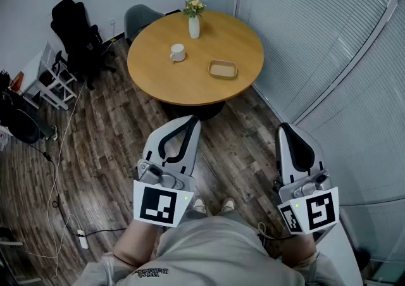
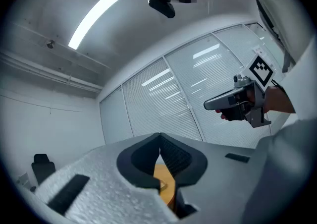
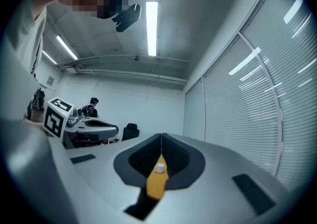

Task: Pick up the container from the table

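The container (image 1: 223, 69), a shallow tan tray, lies on the right half of the round wooden table (image 1: 190, 85). Both grippers are held close to the person's body, well short of the table and above the floor. My left gripper (image 1: 193, 119) is shut with nothing in it, its tips pointing at the table's near edge. My right gripper (image 1: 283, 127) is shut and empty too, off to the right of the table. In the left gripper view the closed jaws (image 2: 159, 137) frame a sliver of table (image 2: 167, 186). The right gripper view (image 3: 161, 137) frames the table (image 3: 155, 187) and a white mug (image 3: 159, 168).
A white mug (image 1: 178, 52) and a white vase of flowers (image 1: 194, 23) also stand on the table. A grey chair (image 1: 140, 18) and a black office chair (image 1: 76, 28) sit behind it. A cable and power strip (image 1: 82, 238) lie on the floor at left. Blinds (image 1: 329, 38) close the right side.
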The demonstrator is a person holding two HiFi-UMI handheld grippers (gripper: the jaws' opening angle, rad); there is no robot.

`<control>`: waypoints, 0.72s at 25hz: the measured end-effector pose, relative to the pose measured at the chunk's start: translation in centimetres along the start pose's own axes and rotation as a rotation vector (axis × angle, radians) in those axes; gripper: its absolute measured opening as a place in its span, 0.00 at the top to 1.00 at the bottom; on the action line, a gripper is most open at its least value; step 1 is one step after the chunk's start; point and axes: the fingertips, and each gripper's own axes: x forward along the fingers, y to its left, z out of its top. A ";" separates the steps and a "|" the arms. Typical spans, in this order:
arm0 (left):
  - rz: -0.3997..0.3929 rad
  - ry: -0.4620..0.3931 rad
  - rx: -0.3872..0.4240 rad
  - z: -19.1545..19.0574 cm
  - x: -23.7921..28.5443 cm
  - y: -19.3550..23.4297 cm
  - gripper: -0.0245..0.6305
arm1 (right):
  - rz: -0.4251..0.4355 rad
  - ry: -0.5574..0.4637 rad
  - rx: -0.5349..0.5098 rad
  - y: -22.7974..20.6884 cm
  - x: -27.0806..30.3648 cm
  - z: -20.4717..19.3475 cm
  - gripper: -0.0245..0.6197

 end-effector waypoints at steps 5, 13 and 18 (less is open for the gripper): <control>0.001 0.007 -0.010 -0.4 0.0 -0.6 0.93 | 0.005 -0.012 0.033 -0.2 -0.3 -0.4 0.92; -0.004 0.010 -0.013 -0.5 0.6 -0.8 0.93 | 0.006 -0.015 0.035 -0.7 0.1 -0.4 0.92; -0.014 0.014 -0.004 -0.3 1.3 -1.8 0.93 | 0.011 -0.013 0.045 -1.6 -0.4 -0.8 0.92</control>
